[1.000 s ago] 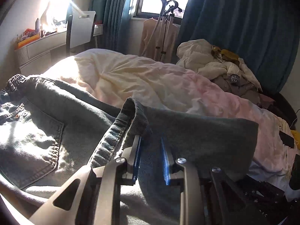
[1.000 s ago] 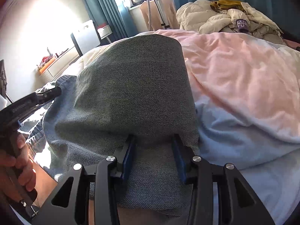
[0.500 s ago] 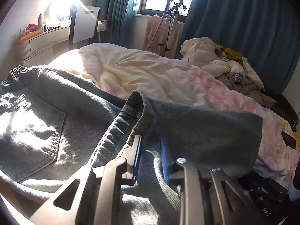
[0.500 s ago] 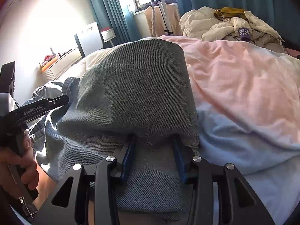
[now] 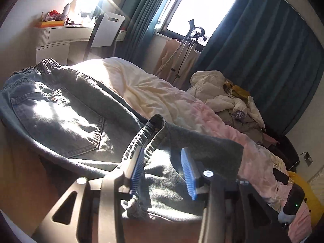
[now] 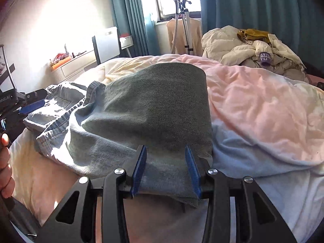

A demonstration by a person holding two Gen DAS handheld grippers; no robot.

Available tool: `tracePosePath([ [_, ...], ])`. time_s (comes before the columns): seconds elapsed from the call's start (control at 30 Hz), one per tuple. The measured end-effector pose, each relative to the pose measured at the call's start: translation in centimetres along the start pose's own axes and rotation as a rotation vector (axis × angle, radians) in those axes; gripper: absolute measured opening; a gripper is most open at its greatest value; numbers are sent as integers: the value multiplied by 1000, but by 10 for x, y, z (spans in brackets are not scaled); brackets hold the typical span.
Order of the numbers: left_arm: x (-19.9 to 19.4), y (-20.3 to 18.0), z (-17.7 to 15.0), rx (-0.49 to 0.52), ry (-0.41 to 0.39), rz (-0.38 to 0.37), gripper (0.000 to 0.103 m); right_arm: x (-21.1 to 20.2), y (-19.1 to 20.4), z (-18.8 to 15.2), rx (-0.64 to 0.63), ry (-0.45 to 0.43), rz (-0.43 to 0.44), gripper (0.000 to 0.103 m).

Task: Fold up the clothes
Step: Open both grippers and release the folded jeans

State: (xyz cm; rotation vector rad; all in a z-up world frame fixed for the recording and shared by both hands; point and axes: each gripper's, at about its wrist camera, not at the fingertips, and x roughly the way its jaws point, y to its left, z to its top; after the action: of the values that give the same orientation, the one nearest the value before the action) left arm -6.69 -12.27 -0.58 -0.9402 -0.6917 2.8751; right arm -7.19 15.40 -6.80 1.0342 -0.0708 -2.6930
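Jeans (image 5: pixel 66 119) lie on the bed close in front of me, spread flat with the back pocket (image 5: pixel 60 125) up and the leg part folded over on top, so the hem end comes toward my tools. My left gripper (image 5: pixel 162 168) has its blue pads wide apart, and the folded denim with its seam lies between them without being pinched. My right gripper (image 6: pixel 165 166) is also spread, its two pads standing on either side of the folded leg (image 6: pixel 154 109), which rests loose on the bed and reaches back between the fingers. In the right view I see the left gripper at the far left edge, and part of my hand (image 6: pixel 5 162) on its handle. Under the jeans is a soft duvet (image 6: pixel 263 109), pale yellow, pink and light blue, wrinkled and lit by strong sun. Farther on the bed there is a heap of clothes (image 6: pixel 249 48), cream and yellow. Behind the bed stands a garment steamer (image 5: pixel 190 46) with a beige garment hung on it, then a bright window with dark teal curtains (image 5: pixel 263 46). At the left wall are a white desk (image 5: pixel 58 38) with small things and a white chair (image 5: pixel 107 30).
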Motion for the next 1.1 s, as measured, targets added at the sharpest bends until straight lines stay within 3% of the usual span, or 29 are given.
tracePosePath([
  [0.13, -24, 33, 12, -156, 0, -43, 69, -17, 6, 1, -25, -24, 7, 41],
  [0.3, -60, 96, 25, -399, -41, -128, 76, -24, 10, 0, -19, -56, 22, 77],
  [0.37, -75, 126, 28, -482, -80, -119, 81, -20, 10, 0, -9, -52, 31, 77],
  [0.47, -86, 166, 25, -525, -115, -30, 91, -10, 6, 0, 26, -19, 33, 77],
  [0.53, -86, 190, 20, -553, -115, -1, 92, -3, 2, 0, 44, -2, 4, 77],
  [0.77, -48, 268, 9, -801, -105, -55, 92, 10, -15, -2, 123, 33, -47, 77],
  [1.1, 15, 318, 36, -920, -152, -106, 91, 17, -17, -6, 119, 31, -77, 78],
])
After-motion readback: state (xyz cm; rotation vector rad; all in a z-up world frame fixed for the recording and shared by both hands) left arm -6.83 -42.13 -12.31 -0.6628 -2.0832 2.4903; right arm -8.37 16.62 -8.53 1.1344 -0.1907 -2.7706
